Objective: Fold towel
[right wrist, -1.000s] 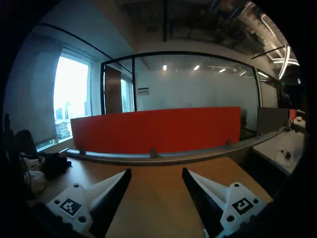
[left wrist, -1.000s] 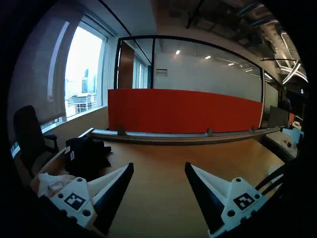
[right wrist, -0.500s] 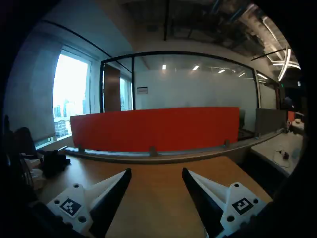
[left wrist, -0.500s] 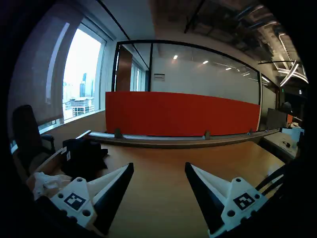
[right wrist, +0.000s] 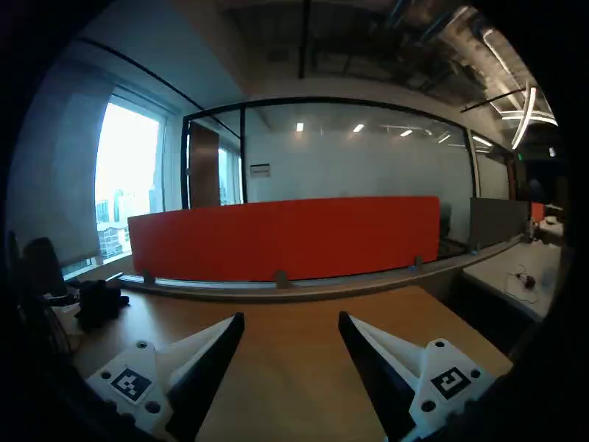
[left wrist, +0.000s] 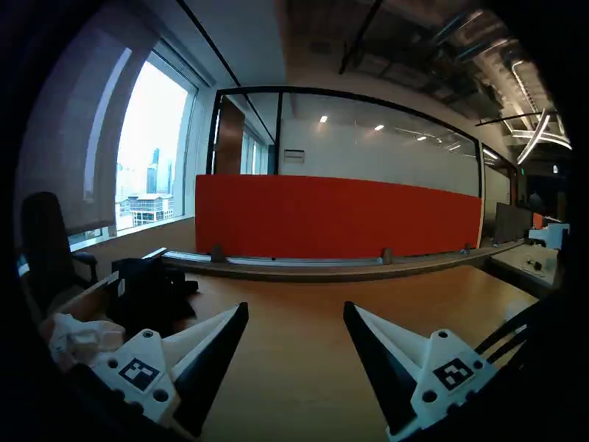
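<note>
In the left gripper view there were two fingers (left wrist: 210, 353), each with one square marker (left wrist: 140, 373), so two markers in all; one wooden counter (left wrist: 294, 368); one black bundle (left wrist: 151, 291); one crumpled white heap (left wrist: 77, 339); one dark chair (left wrist: 44, 236); one red partition (left wrist: 331, 217) with three small brackets (left wrist: 217, 254) along its foot; one bright window (left wrist: 151, 169). In the right gripper view there were two more fingers (right wrist: 206, 361) carrying two markers between them; one counter; one red partition; one black bundle; and one white desk (right wrist: 493, 283) off to the side.
</note>
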`<action>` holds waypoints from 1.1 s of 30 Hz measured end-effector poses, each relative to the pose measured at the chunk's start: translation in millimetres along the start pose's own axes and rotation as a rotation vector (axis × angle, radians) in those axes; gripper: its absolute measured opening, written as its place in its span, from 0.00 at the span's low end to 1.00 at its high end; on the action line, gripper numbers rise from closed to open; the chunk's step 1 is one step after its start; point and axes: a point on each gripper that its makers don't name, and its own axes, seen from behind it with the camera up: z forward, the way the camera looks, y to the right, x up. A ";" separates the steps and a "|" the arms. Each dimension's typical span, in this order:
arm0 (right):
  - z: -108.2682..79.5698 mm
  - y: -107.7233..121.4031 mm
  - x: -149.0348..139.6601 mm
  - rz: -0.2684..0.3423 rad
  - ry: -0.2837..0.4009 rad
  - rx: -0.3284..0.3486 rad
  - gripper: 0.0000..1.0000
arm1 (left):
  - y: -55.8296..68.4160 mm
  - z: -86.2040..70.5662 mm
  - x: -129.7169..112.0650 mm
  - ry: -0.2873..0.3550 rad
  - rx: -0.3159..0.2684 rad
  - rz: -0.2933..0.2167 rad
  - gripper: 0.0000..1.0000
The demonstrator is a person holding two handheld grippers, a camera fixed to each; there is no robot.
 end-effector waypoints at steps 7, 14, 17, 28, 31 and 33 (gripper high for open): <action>3.8 -11.4 -2.8 0.010 0.002 0.007 0.99 | -10.6 5.1 -8.5 0.037 0.025 0.022 0.96; 9.4 -16.2 -6.3 0.020 0.002 -0.004 0.99 | -22.1 4.5 -21.5 0.060 0.052 0.049 0.96; 11.7 -18.6 -11.5 0.012 -0.004 -0.008 0.99 | -25.6 2.8 -28.4 0.067 0.057 0.051 0.96; 15.8 -24.1 -33.8 -0.002 -0.015 -0.007 0.99 | -32.8 -8.8 -54.9 0.073 0.063 0.047 0.96; 14.6 -22.0 -37.7 -0.001 -0.018 -0.011 0.99 | -34.2 -13.2 -58.7 0.080 0.063 0.051 0.96; 13.4 -20.2 -39.1 -0.001 -0.018 -0.015 0.99 | -35.4 -16.2 -59.8 0.087 0.064 0.051 0.96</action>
